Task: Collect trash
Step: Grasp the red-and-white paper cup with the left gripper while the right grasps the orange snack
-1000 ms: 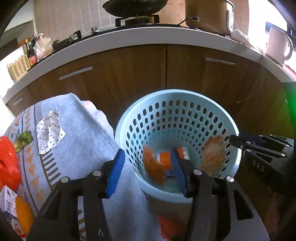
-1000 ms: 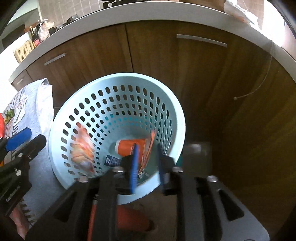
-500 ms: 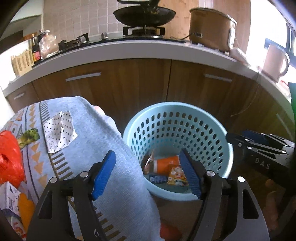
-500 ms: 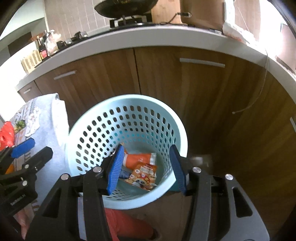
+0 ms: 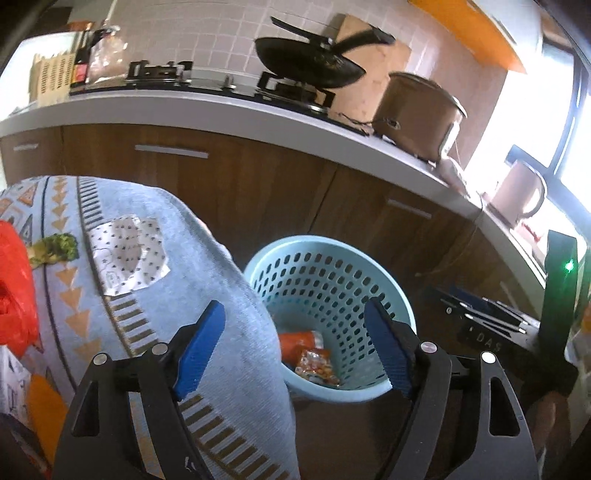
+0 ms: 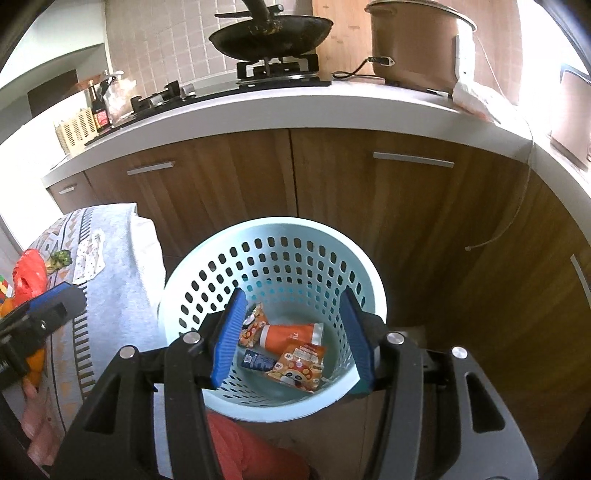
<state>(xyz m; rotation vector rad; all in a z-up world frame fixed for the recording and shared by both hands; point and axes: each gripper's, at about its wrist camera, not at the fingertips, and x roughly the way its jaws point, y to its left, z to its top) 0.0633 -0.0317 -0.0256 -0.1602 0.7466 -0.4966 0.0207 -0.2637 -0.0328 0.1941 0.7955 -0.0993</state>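
Observation:
A light blue perforated basket (image 6: 280, 230) stands on the floor before the cabinets; it also shows in the left wrist view (image 5: 325, 245). Inside lie an orange tube (image 6: 291, 336), snack wrappers (image 6: 301, 365) and a small blue packet (image 6: 256, 360). My right gripper (image 6: 291, 339) is open and empty, above the basket. My left gripper (image 5: 295, 349) is open and empty, over the edge of the grey patterned cloth (image 5: 110, 221) left of the basket. On the cloth lie a white dotted wrapper (image 5: 129, 254), a broccoli piece (image 5: 55, 247) and a red plastic bag (image 5: 14, 288).
Brown cabinets (image 6: 369, 206) and a white counter (image 6: 295, 107) with a stove, wok (image 6: 271, 35) and brown cooker (image 6: 417, 44) stand behind the basket. A kettle (image 5: 521, 195) stands at the right. An orange item (image 5: 44, 406) lies at the cloth's lower left.
Both grippers have opened wider and risen away from the basket. A snack wrapper that was at the right gripper now lies in the basket. The left view has swung toward the cloth.

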